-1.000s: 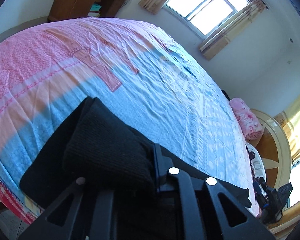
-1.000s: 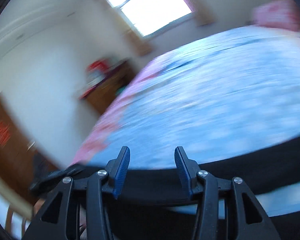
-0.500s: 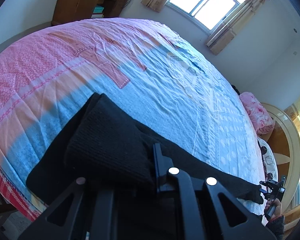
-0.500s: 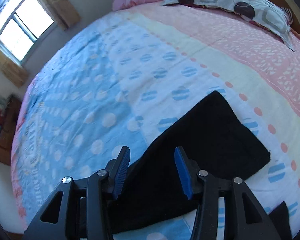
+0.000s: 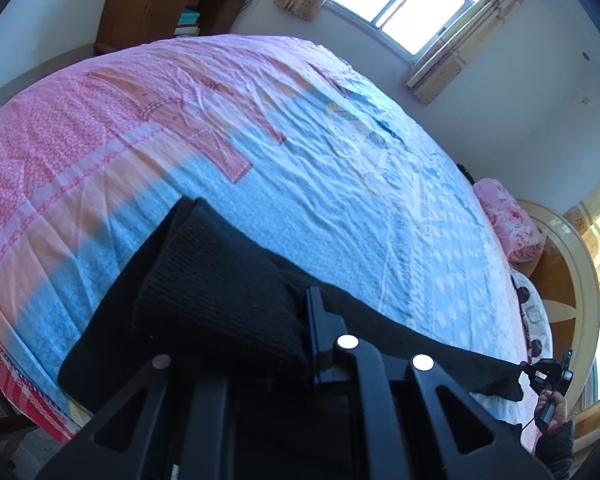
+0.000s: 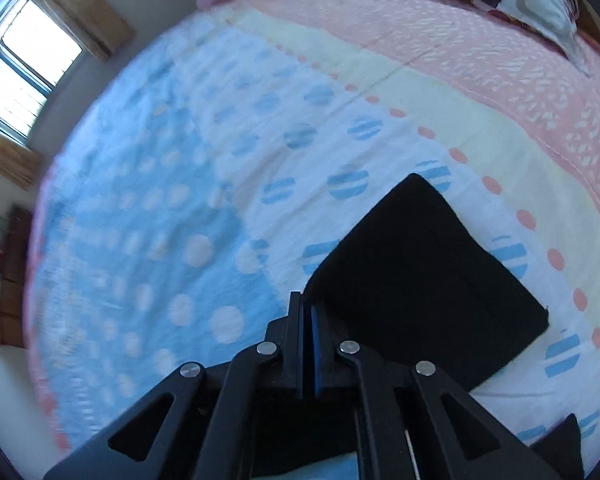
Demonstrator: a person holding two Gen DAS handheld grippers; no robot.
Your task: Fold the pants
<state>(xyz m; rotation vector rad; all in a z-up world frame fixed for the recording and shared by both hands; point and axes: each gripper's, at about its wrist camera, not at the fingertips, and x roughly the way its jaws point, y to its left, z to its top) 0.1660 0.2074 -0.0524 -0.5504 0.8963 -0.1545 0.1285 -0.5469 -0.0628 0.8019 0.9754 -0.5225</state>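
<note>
- Left wrist view: the left gripper point(image 5: 300, 320) is clamped on a thick ribbed bunch of the black pants point(image 5: 204, 280), which lie along the near edge of the bed point(image 5: 340, 184), stretching away toward the far right.
- Right wrist view: the right gripper point(image 6: 307, 340) has its blue pads pressed together at the edge of the pants' other end point(image 6: 424, 280); whether cloth is really pinched between them I cannot tell, since the pads hide the contact line.
- Risk: if the right pads caught only a thin edge, or none, that end would likely slip free on lifting and the fold would land crooked.
- Risk: the left holds a bulky wad, not a flat hem. Carrying it over could leave a lump in the fold.
- Risk: the garment sits close to the mattress edge. A slack pull might drag part of it off the side.
- Risk: from the left wrist view the right gripper point(image 5: 548, 372) is well apart, the cloth taut between. Uneven pulling could twist the legs.
</note>
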